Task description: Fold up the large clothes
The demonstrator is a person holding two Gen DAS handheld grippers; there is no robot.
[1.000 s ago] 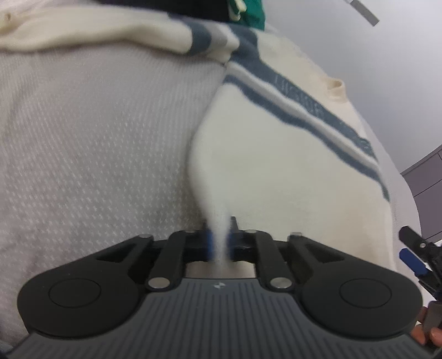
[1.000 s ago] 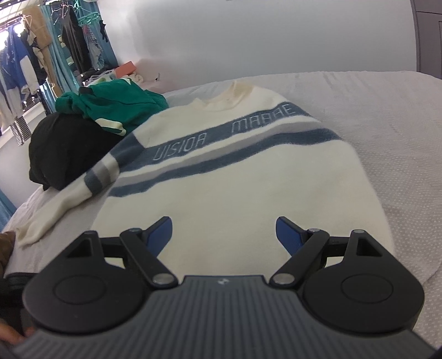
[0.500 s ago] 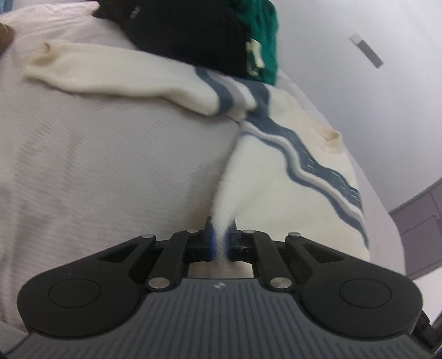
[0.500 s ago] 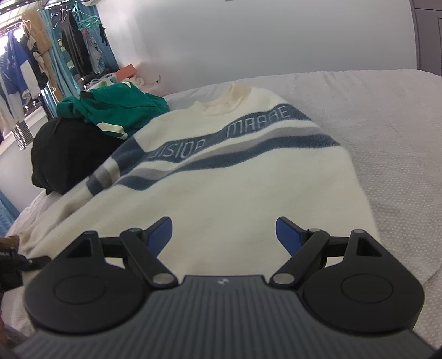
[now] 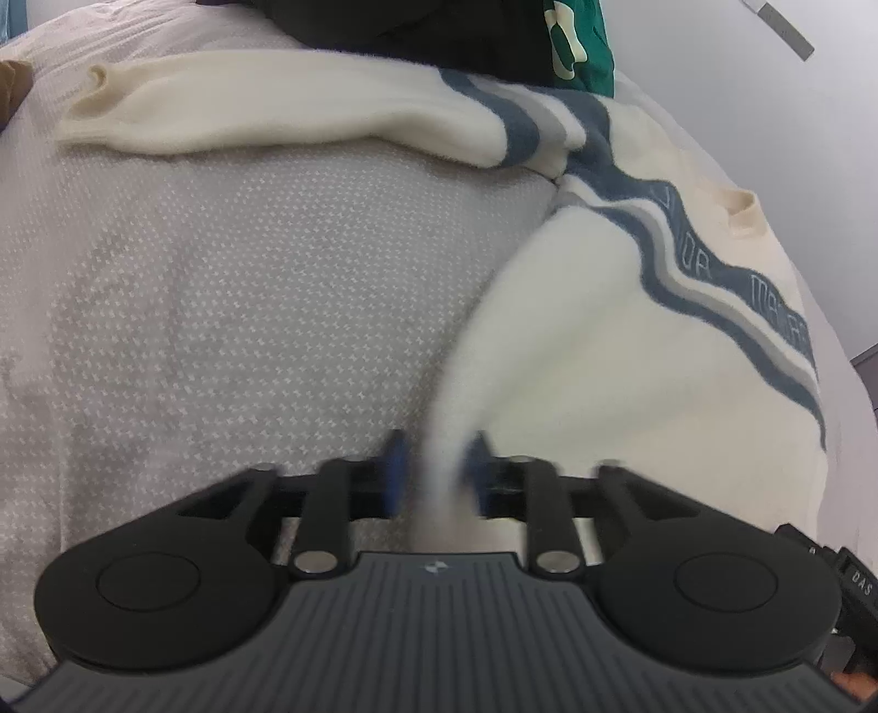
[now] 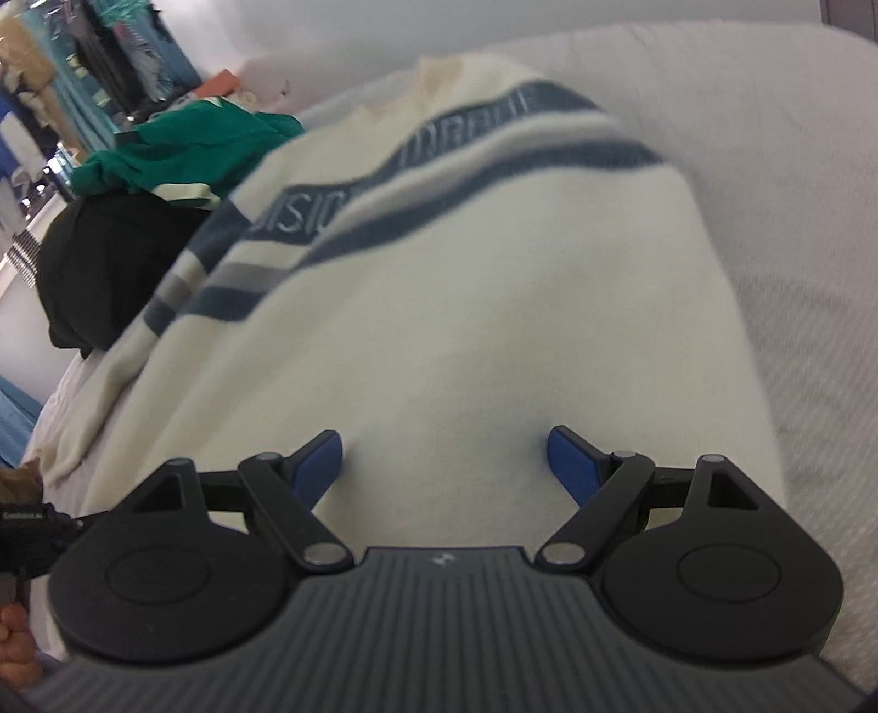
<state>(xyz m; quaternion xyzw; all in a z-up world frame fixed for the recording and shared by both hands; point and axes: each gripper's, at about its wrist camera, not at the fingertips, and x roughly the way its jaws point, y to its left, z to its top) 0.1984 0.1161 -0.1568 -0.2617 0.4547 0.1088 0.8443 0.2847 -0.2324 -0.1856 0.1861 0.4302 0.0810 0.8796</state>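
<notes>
The left gripper (image 5: 433, 466) is pinching a raised ridge of the cream sweater (image 5: 631, 395) between its blue pads, the jaws standing narrow with the fabric running up between them; the picture is blurred there, so how firmly the cloth is sitting in the grip is hard to tell. In this left wrist view the sweater is lying on the quilted bedspread (image 5: 247, 307), its body spreading to the right with the blue-grey chest stripe (image 5: 713, 296) curving across it, and one sleeve (image 5: 263, 115) stretching out to the left across the top of the cover. A dark garment (image 5: 411, 27) and a green one (image 5: 576, 44) are sitting beyond the sleeve.

In the right wrist view the right gripper (image 6: 444, 460) is hovering with its jaws wide apart over the lower body of the sweater (image 6: 466, 329), gripping nothing. The collar is pointing away toward the wall, and the green garment (image 6: 181, 148) and black pile (image 6: 110, 258) are lying at the left.

The step in hand looks like the side fold: the left side edge is being lifted to go over the body. Next, the lifted edge probably needs carrying across toward the centre while the free gripper takes a second hold so the fold falls straight.
</notes>
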